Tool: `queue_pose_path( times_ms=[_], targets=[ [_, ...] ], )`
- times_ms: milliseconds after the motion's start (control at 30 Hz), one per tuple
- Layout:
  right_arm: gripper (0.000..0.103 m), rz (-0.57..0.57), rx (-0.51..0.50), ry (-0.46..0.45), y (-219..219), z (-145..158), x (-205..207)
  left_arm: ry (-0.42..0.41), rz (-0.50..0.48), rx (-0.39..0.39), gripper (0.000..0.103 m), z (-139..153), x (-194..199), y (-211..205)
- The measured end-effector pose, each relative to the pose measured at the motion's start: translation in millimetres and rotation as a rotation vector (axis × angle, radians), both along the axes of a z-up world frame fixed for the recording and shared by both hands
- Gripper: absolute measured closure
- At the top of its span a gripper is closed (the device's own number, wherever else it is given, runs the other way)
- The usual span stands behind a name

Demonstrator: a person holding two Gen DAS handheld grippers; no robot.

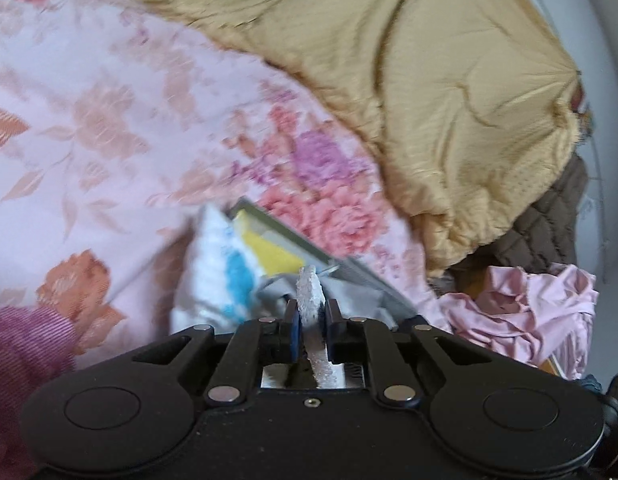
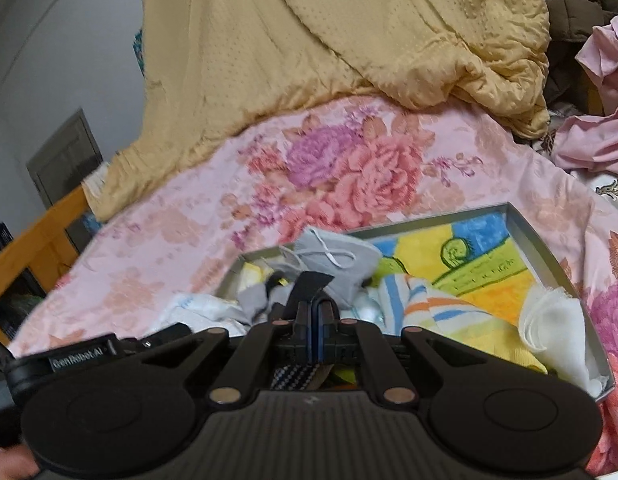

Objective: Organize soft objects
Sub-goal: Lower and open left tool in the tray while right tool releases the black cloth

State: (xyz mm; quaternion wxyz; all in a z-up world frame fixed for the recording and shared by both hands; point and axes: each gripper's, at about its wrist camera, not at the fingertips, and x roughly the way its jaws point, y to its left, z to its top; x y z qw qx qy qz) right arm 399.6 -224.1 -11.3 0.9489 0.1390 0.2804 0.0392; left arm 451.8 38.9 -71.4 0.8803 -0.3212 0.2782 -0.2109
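Left gripper [image 1: 311, 320]: bottom centre of the left wrist view; jaws narrow, pinching a thin white sparkly strip [image 1: 309, 292] that stands on edge between the pads.
Flowered bedspread [image 1: 109, 120]: across the left and middle of both views, under everything else.
Towel [image 1: 217, 280]: white with blue blotches, just left of the left gripper, lying over the near edge of the tray.
Tray [image 2: 549, 248]: shallow grey box, lower middle to right of the right wrist view; yellow, green and blue drawing on its floor.
Right gripper [image 2: 314, 312]: bottom centre of the right wrist view; jaws pressed together on a dark flap of cloth [image 2: 311, 282] that sticks up past the tips.
Grey mask [image 2: 337, 260]: just behind the right fingertips, white loop showing, resting on the tray's far side.
Striped cloth [image 2: 421, 304]: right of the fingers, inside the tray.
White pad [image 2: 549, 320]: lower right corner of the tray.
Yellow quilt [image 2: 349, 40]: upper part of both views.
Pink cloth [image 1: 521, 312]: crumpled, lower right of the left wrist view.
Step, judged: carrying two small pieces toward the tray.
Doing it well: lower over a bare patch of the tray, release only once inside the rim, avoid snagging the mask loop.
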Motion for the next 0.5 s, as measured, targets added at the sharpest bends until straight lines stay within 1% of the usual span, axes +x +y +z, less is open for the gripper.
queue_pose_path(
  times_ms=[133,167,233,300,333,367,433,467,500],
  targets=[
    [0.098,-0.015,-0.043,0.024,3,-5,0,0.027,0.022,0.058,0.084,-1,2,0],
    [0.095,-0.016,-0.056,0.026,3,-6,0,0.033,0.028,0.074,0.083,0,1,-1],
    [0.092,-0.013,-0.079,0.027,6,-6,-1,0.045,0.039,0.123,0.080,0,1,-3],
    [0.079,-0.007,-0.110,0.033,9,-7,-1,0.046,0.049,0.177,0.078,2,-1,-7],
    [0.066,-0.003,-0.133,0.037,12,-8,-1,0.040,0.049,0.204,0.075,3,-2,-9],
    [0.062,0.000,-0.149,0.040,14,-9,-1,0.030,0.047,0.230,0.072,6,-3,-11],
    [0.061,0.004,-0.194,0.039,20,-12,-2,-0.004,0.040,0.309,0.059,11,-7,-20],
    [0.057,0.001,-0.220,0.039,22,-13,-2,-0.021,0.037,0.343,0.056,14,-10,-25],
    [0.055,-0.002,-0.241,0.037,23,-13,-2,-0.033,0.037,0.364,0.051,16,-13,-28]
  ],
)
